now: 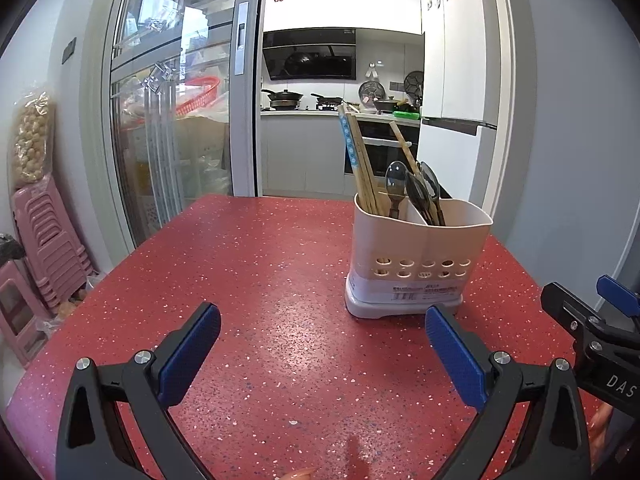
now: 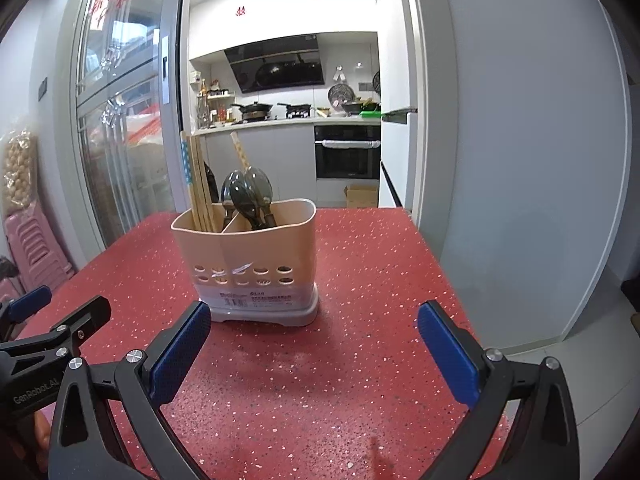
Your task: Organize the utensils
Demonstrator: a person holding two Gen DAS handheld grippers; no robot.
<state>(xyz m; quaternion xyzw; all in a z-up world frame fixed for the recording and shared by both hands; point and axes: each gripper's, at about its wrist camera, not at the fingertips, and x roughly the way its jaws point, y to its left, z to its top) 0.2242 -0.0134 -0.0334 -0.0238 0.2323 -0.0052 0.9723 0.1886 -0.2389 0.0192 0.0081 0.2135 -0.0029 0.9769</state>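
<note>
Your left gripper (image 1: 322, 336) and your right gripper (image 2: 314, 332) both hover low over the near part of the red speckled desk (image 1: 256, 264), jaws spread wide and holding nothing. The beige plastic two-compartment utensil holder (image 1: 416, 256) stands upright toward the far right of the desk in the left wrist view, just beyond your fingertips. The wooden chopsticks (image 1: 362, 160) lean in its left compartment. The dark spoons (image 1: 420, 192) stand bowl-up around the divider, most of them in the right compartment; one seems to sit on the chopstick side, though you cannot be sure from here. That grouping by kind suggests the sorting is largely done, and the spread, empty jaws fit either a finish or readiness for a correction.

No loose utensils show on the desk, so nothing blocks either gripper. Mind that your two grippers are near each other, side by side. Pink plastic stools (image 1: 44, 236) are stacked off the left edge, a glass sliding door (image 1: 172, 100) stands behind, and the kitchen lies well beyond.
</note>
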